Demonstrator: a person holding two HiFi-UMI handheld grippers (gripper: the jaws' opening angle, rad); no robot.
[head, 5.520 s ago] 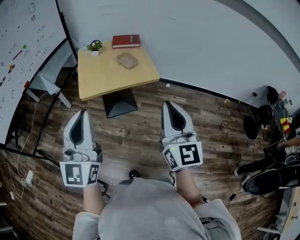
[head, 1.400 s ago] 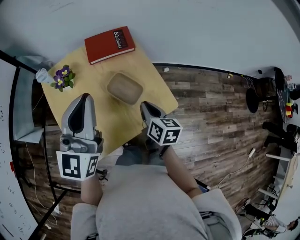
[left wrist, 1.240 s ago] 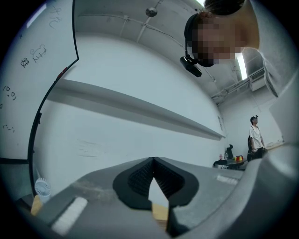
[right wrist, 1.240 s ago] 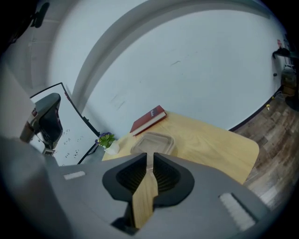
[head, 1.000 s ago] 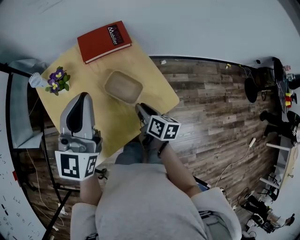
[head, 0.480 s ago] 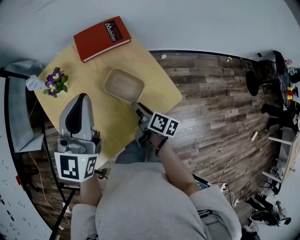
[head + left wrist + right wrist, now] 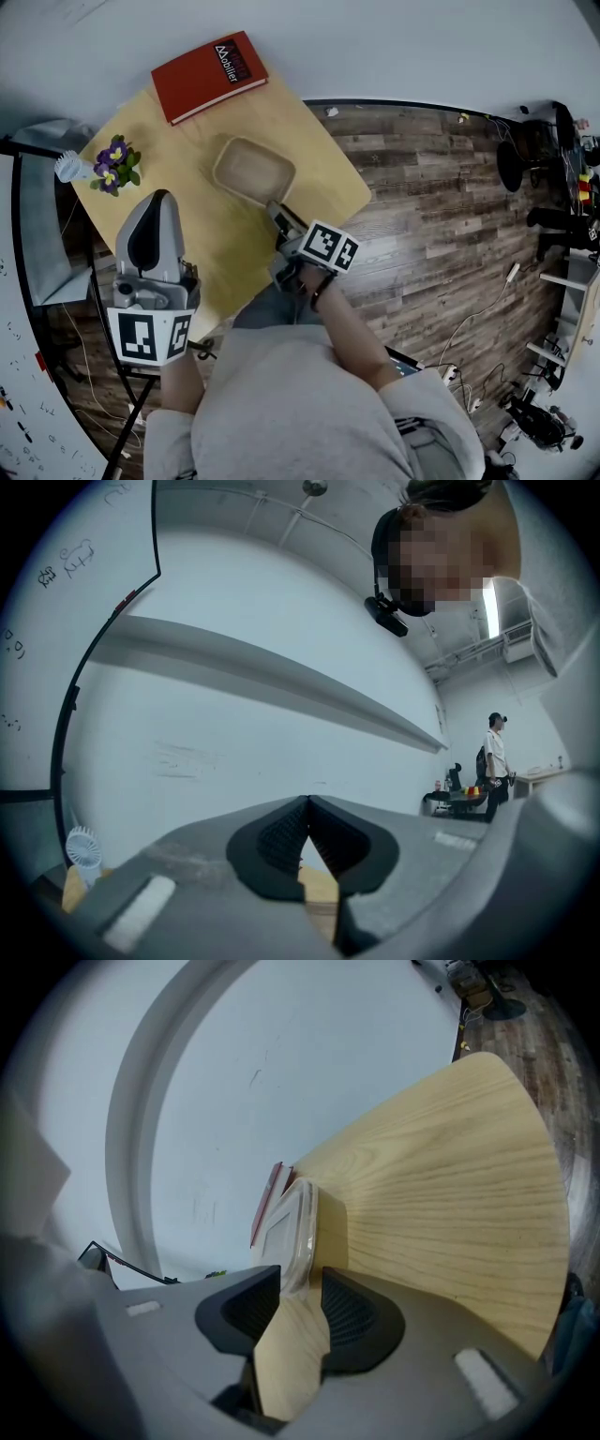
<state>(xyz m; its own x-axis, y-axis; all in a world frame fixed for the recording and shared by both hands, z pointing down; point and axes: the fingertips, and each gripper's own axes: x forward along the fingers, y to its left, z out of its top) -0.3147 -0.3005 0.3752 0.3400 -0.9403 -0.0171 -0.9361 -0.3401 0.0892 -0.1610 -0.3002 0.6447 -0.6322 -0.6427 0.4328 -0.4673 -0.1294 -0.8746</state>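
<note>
A clear shallow plastic container (image 7: pixel 253 171) lies on the yellow wooden table (image 7: pixel 328 178), seen edge-on in the right gripper view (image 7: pixel 292 1227). My right gripper (image 7: pixel 276 212) is rolled on its side, low over the table, with its tips at the container's near rim. Its jaws (image 7: pixel 301 1283) stand open a little, the rim right at their mouth. My left gripper (image 7: pixel 157 200) hovers over the table's left part, apart from everything, jaws shut (image 7: pixel 307 803) with nothing in them. It faces a grey wall.
A red book (image 7: pixel 208 64) lies at the table's far corner, behind the container (image 7: pixel 266 1202). A potted purple flower (image 7: pixel 112 160) and a small white fan (image 7: pixel 67 167) stand at the left edge. Wood floor with cables lies to the right. A person (image 7: pixel 494 752) stands far off.
My right gripper has rolled sideways, moved forward up to the container and opened its jaws. The left gripper has hardly moved.
</note>
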